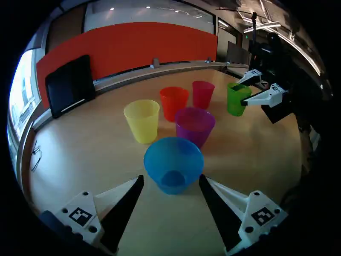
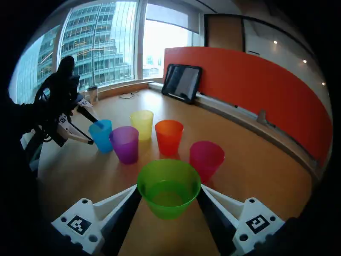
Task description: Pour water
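Both grippers are lined up, one cup apiece. The left gripper (image 1: 170, 179) stands wide, and the blue cup (image 1: 173, 164) sits square between its tips. Each finger is just beside the wall, with no squeeze I can make out. It's the same at the right gripper (image 2: 169, 187): jaws wide, green cup (image 2: 169, 200) nestled between the tips and not pinched. There may be water low in the green cup, but the tint makes that hard to call. The blue cup looks dry, though I can't be sure.

Straight ahead of the left jaws, the purple cup (image 1: 195, 126) stands just behind the blue one. The yellow cup (image 1: 142, 120) is ahead toward the left finger, and the orange cup (image 1: 174, 102) and pink cup (image 1: 203, 94) are farther out.

My read is that this is the grasp before the pour. These cups taper and look like thin plastic, so the jaws should close evenly on both walls. The grip needs to be firm enough that the cup doesn't slide down through the fingers, yet soft enough that the wall doesn't buckle. Then the lift should go straight up, because the purple cup is close enough ahead to get clipped. If green is the source, its lip should be brought over the blue cup's mouth and tipped slowly, with the blue cup held level and steady.
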Demonstrator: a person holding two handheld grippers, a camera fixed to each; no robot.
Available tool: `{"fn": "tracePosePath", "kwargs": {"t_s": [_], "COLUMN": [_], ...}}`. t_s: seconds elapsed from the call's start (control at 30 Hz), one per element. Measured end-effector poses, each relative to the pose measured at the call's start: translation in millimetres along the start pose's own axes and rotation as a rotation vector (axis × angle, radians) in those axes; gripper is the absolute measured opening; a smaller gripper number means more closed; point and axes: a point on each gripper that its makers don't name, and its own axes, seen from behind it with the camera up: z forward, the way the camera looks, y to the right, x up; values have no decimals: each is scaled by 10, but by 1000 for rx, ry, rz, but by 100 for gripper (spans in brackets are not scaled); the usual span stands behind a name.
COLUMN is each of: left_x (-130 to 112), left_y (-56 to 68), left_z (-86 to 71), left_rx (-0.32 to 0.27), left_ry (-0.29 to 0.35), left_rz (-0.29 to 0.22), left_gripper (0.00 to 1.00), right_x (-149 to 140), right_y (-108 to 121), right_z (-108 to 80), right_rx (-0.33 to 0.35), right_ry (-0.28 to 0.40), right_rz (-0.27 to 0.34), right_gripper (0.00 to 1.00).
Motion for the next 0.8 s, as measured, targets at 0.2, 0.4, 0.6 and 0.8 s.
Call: {"fn": "tracePosePath", "kwargs": {"t_s": [0.2, 0.4, 0.6, 0.8], "left_x": [-50, -75, -98, -106], "left_y": [57, 92, 99, 84], "left_z": [-76, -140, -152, -156], "left_rx": [-3, -4, -3, 0], "left_ry": [-2, 0, -2, -2], "left_rz": [4, 8, 1, -2], "left_gripper": [96, 96, 96, 96], "right_x": [-135, -208, -257, -280], "right_y": [-32, -44, -52, -51], "right_z": [94, 136, 144, 131], "right_rx": [5, 4, 2, 0], "right_ry": [-32, -52, -63, -66], "right_rz": [5, 7, 11, 12], "right_gripper": [90, 90, 90, 90]}}
